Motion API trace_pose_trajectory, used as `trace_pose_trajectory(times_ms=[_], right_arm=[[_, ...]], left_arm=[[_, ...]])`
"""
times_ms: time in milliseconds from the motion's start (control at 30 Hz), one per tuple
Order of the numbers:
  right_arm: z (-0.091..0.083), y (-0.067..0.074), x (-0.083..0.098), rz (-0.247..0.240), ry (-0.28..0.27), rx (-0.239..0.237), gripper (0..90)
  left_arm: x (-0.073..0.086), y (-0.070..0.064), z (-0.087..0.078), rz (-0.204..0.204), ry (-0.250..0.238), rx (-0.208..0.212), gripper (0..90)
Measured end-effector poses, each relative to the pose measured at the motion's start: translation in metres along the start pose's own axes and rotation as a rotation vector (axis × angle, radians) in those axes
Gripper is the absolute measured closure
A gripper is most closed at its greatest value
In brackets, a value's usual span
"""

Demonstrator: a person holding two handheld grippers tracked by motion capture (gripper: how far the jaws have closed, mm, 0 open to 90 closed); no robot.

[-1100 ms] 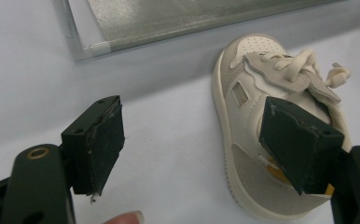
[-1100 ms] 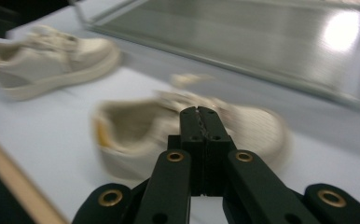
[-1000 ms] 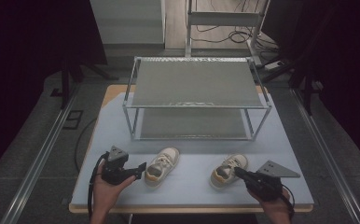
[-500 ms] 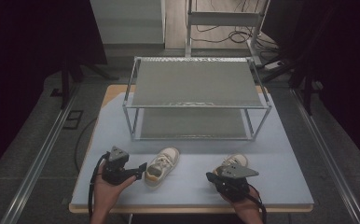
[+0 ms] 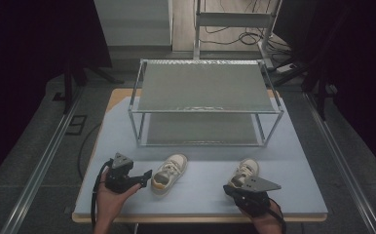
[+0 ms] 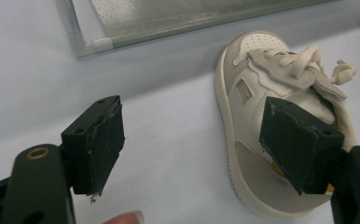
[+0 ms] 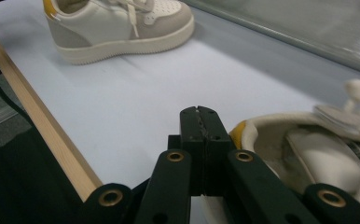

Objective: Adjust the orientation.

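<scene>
pale blue table with a wooden near edge, dark floor around it. metal two-tier rack with mesh shelves, standing at the table's far middle. left shoe, cream with grey panels and a yellow heel tab, near the table's near edge, left of centre. right shoe, same make, well apart to the right. left gripper, hand-held, jaws spread wide, released; one pad in front of the left shoe's heel in the left gripper view. right gripper, hand-held, jaws clenched together with nothing between them, tips just beside the right shoe's heel.
</scene>
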State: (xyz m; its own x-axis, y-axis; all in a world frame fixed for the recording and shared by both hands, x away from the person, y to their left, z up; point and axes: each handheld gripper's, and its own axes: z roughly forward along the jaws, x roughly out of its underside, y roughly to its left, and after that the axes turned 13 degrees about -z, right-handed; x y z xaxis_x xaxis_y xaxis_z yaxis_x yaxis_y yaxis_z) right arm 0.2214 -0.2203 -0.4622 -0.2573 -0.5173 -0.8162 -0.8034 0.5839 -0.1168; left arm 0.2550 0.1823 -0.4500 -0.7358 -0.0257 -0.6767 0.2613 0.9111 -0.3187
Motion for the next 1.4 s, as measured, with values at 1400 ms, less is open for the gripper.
trace_pose_trajectory(times_ms=[1400], right_arm=[[-0.066,-0.049,0.052,0.19,0.016,0.134,89.7]], left_arm=[[-0.003,-0.001,0.001,0.006,0.006,0.007,21.8]])
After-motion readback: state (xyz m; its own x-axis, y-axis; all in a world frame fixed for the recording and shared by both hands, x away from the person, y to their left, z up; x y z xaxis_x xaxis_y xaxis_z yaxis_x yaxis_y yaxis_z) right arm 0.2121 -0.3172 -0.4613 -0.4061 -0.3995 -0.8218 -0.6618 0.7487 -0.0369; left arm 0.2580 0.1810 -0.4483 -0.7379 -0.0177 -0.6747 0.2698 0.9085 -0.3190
